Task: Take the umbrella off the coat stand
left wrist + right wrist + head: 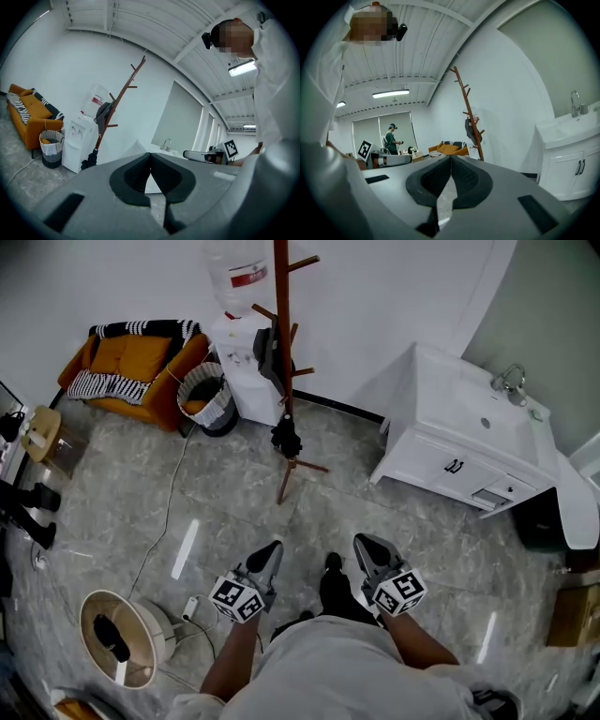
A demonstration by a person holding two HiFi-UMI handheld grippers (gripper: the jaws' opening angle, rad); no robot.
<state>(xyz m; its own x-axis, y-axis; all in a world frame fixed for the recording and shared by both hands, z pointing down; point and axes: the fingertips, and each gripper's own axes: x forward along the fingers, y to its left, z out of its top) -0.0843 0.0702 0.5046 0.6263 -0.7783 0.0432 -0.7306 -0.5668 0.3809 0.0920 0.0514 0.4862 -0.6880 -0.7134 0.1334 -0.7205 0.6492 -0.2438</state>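
Note:
A brown wooden coat stand (281, 296) rises from the marble floor by the far wall. A folded black umbrella (284, 427) hangs down along its pole. Both grippers are held low in front of me, well short of the stand and side by side. My left gripper (272, 551) is shut with nothing in it, and so is my right gripper (366, 545). In the left gripper view the coat stand (123, 91) leans at centre left with the umbrella (101, 115) on it, beyond the left gripper (150, 155). In the right gripper view the coat stand (465, 101) and umbrella (469, 131) stand beyond the right gripper (451, 158).
A white water dispenser (239, 352) and a laundry basket (208, 395) stand left of the coat stand, with an orange sofa (136, 367) further left. A white sink cabinet (469, 442) is on the right. A floor fan (117, 638) and its cable (169, 512) lie at lower left. Another person (391, 137) stands far off.

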